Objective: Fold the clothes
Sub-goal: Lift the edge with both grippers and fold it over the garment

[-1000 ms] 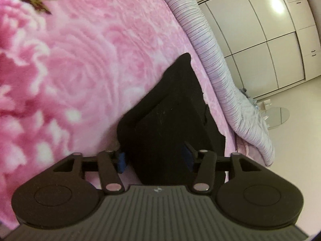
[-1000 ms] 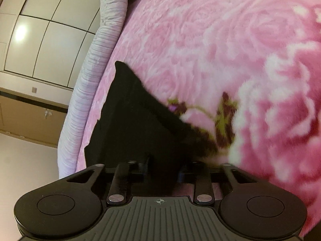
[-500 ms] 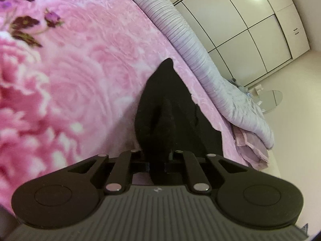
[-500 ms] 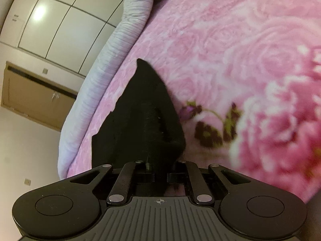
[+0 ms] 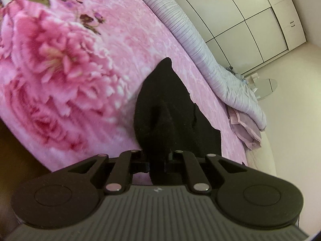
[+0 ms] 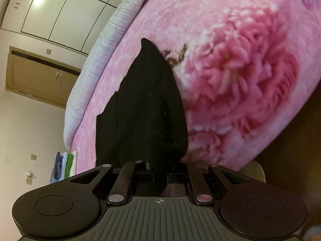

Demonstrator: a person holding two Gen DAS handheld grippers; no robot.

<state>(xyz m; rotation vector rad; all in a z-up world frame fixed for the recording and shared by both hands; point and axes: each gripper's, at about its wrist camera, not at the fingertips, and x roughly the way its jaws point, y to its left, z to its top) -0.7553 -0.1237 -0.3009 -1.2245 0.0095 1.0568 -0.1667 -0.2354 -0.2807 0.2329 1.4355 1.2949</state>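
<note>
Left claw (image 5: 157,161): pressed together on a bunch of the black cloth (image 5: 170,112), pinching it tight between the two fingers.
Right claw (image 6: 160,172): pressed together too, pinching another bunch of the same black cloth (image 6: 144,110).
Black cloth: dark and soft, on the pink blanket (image 5: 66,64), near the edge of the bed. Pulled up at the near end where the claws grip. Far end narrow, with a pointy tip on the blanket. A flat layer underneath, sticking out to one side.
Fold: more than one layer, edges stepped along the side. Exact kind of clothing: cannot tell.
Pink blanket (image 6: 240,76): fluffy, with big pink flowers and small dark leaves. Spread over the whole bed, under the cloth.
Striped quilt (image 5: 200,46): pale purple, rolled up long along the far side of the bed, apart from the cloth. Also in the right view (image 6: 104,54).
Closet doors (image 5: 250,20): white and shiny, behind the bed, with a bright spot of light on them.
Floor: pale. A small round thing (image 5: 266,86) there, past the end of the quilt, too small to tell.
Wooden cabinet (image 6: 40,74): brown, on the wall in the right view.
Little pile (image 6: 64,164): blue, white and green, beside the bed corner, blurry.
</note>
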